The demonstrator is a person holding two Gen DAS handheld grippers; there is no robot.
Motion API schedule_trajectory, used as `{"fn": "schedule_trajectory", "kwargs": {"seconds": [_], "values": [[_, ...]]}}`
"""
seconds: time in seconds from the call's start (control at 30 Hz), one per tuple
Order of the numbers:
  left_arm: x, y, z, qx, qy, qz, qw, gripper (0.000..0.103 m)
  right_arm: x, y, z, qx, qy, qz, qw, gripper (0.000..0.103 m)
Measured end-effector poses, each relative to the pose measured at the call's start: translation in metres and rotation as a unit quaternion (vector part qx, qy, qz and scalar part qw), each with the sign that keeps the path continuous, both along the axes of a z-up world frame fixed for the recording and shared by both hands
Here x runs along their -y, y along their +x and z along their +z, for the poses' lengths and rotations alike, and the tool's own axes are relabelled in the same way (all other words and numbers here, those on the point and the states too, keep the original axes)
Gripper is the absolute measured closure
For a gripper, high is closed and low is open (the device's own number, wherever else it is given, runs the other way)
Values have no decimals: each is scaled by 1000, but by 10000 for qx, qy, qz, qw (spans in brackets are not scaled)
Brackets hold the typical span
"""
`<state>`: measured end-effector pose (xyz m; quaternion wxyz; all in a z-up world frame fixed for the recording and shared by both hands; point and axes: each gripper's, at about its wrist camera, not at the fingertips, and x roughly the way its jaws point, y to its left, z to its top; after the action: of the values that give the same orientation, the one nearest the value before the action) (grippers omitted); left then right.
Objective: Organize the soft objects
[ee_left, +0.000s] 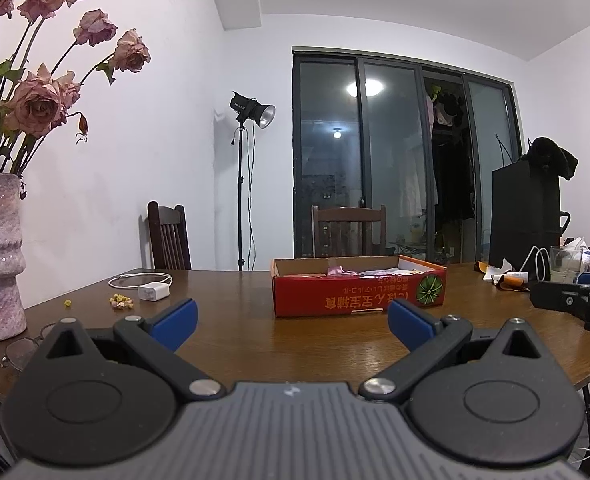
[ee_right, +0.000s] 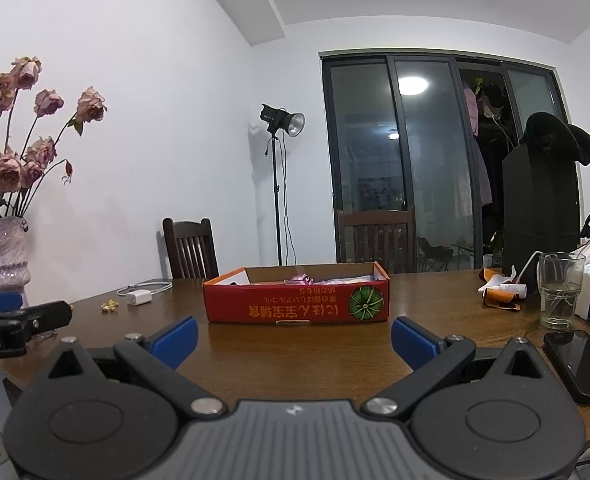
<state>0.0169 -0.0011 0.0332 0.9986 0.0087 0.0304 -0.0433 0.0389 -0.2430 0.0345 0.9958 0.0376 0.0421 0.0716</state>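
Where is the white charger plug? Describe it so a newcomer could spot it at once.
Start at the brown wooden table, then look to its far left corner, in front of the dark chair. The charger plug is a small white cube beside its coiled white cable; the yellowish crumbs nearby are loose bits, not a block.

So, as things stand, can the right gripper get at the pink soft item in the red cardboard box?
Probably yes. The right gripper is open and empty, with only bare wooden table before the red cardboard box. The box has no lid, and the pink soft item shows above its near wall, which would need clearing.
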Motion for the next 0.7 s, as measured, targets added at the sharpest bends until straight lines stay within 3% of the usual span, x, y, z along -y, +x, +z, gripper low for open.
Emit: {"fn": "schedule_trajectory", "kwargs": {"seconds": [0.7], "values": [[-1,1,1,-14,28,26,10000,0,3,3,-4,-52,66,-27,10000,0]]}}
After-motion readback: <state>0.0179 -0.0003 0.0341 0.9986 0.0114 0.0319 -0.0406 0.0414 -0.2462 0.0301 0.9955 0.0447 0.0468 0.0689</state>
